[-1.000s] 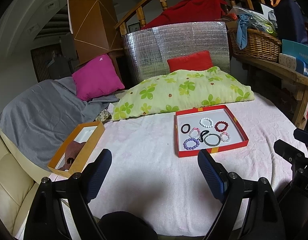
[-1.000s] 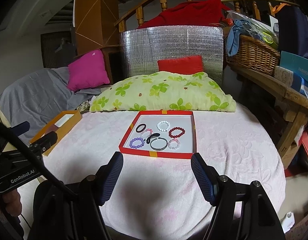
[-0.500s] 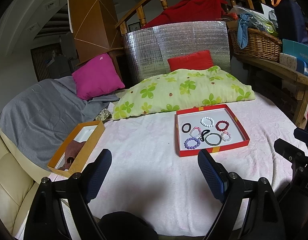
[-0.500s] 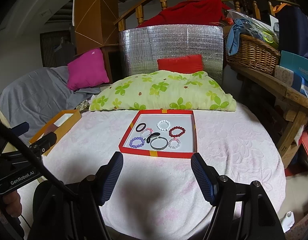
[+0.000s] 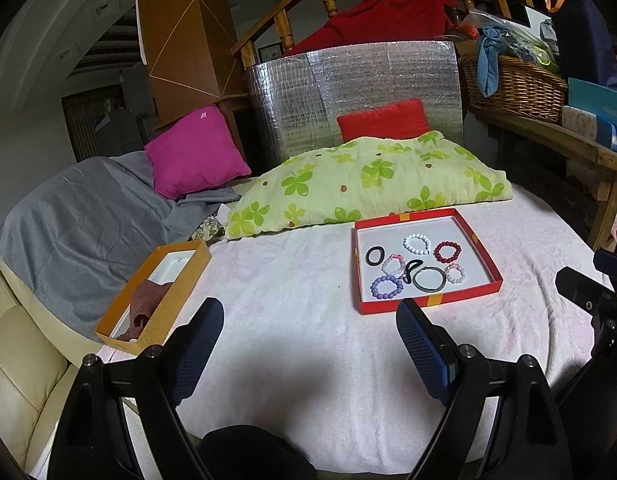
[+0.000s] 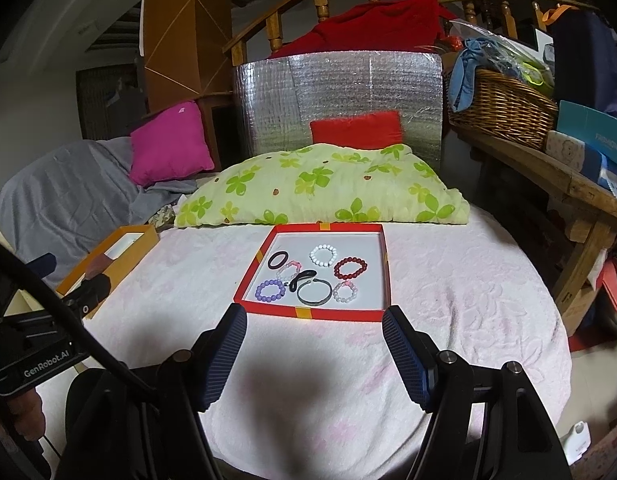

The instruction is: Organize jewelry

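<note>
A red tray on the pink-white tablecloth holds several bracelets and hair ties: a white bead bracelet, a dark red one, a purple one, a grey bangle. An orange box with a brown item inside lies at the left. My left gripper is open and empty, above the cloth between box and tray. My right gripper is open and empty, just in front of the tray's near edge.
A green floral pillow lies behind the tray, with a red cushion and silver foil panel behind it. A magenta cushion and grey blanket are at the left. A wooden bench with a wicker basket stands at the right.
Both grippers have drifted very slightly; the tray sits marginally lower in the right wrist view. Nothing was grasped or released.
</note>
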`<state>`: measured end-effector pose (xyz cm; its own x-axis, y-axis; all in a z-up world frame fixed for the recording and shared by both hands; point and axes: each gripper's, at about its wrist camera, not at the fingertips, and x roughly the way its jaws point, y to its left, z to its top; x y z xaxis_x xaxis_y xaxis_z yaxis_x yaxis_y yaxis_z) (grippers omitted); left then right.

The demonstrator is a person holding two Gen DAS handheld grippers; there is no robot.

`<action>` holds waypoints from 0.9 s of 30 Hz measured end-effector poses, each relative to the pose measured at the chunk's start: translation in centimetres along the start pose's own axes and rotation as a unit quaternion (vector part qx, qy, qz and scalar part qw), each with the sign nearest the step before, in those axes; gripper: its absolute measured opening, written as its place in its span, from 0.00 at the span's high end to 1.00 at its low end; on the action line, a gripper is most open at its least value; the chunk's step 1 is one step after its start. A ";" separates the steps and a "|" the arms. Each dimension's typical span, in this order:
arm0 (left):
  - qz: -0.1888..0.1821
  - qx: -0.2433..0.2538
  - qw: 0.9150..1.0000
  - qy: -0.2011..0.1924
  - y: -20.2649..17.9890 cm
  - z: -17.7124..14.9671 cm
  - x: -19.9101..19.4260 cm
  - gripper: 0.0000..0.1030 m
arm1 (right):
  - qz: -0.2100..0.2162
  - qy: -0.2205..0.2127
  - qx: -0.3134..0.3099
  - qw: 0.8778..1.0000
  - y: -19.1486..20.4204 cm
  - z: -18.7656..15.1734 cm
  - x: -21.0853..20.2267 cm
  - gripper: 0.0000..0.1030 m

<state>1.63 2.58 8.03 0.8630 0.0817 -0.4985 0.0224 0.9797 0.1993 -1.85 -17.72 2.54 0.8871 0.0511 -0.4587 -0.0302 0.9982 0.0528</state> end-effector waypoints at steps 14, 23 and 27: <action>-0.004 -0.004 1.000 0.004 0.4 -0.1 1.1 0.14 | -0.012 0.009 -0.001 1.000 0.3 0.4 1.0 0.28; -0.003 -0.009 1.000 0.012 1.0 -0.1 3.1 0.14 | -0.023 0.019 -0.005 1.000 0.4 0.7 2.8 0.28; 0.000 -0.015 1.000 0.022 1.1 0.1 4.8 0.14 | -0.023 0.029 -0.006 0.999 0.5 0.9 4.4 0.28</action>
<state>5.85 4.07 5.94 0.8398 0.0894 -0.5354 0.0064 0.9847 0.1744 2.43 -17.03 1.39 0.8600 0.0062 -0.5103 0.0048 0.9998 0.0202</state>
